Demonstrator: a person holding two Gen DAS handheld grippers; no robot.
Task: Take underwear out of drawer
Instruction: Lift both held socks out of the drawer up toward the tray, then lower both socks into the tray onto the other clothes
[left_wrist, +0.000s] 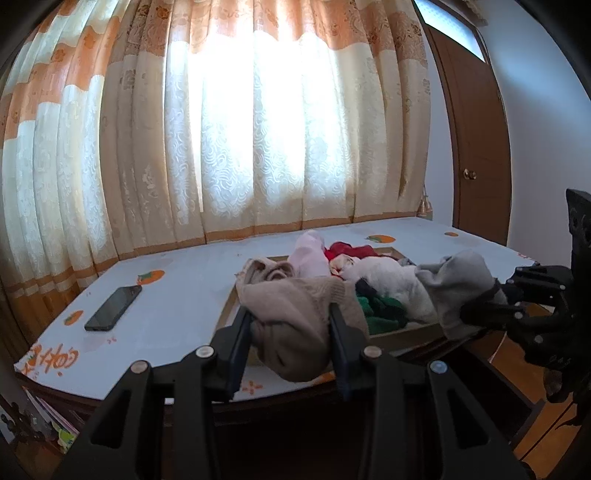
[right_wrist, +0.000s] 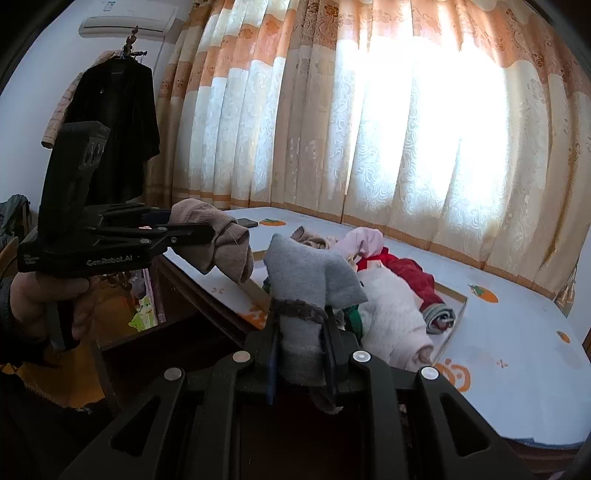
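A beige garment (left_wrist: 295, 328) is clamped between the jaws of the left gripper (left_wrist: 291, 325), its bunched end hanging over the front edge of the table (left_wrist: 177, 295). In the right wrist view the same gripper (right_wrist: 212, 236) is seen from the side, held in a hand (right_wrist: 40, 299), with the beige cloth (right_wrist: 225, 240) sticking out past the fingertips and lifted clear of the table (right_wrist: 517, 350).

A grey garment (right_wrist: 306, 295) is pinched in the right gripper (right_wrist: 301, 332), whose jaws are drawn close together on it — the cloth stands up in a fold above the fingers (right_wrist: 332, 343). From the left wrist view this gripper (left_wrist: 476, 314) is seen at the right, the grey piece (left_wrist: 458, 284) raised above the drawer (left_wrist: 384, 334).

The drawer rests on the table, on a pale cloth printed with orange fruit. More clothing is heaped inside it: a white piece (left_wrist: 395, 284), a pink one (left_wrist: 310, 254), a red one (left_wrist: 351, 251) and a green one (left_wrist: 380, 310). A second beige item (left_wrist: 266, 273) lies at the drawer's left side.

A phone (left_wrist: 112, 308) lies flat on the table, well apart from the drawer. Curtains (left_wrist: 258, 129) are hung behind the table — daylight shows through them. A dark coat (right_wrist: 114, 133) is hung at the left in the right wrist view.
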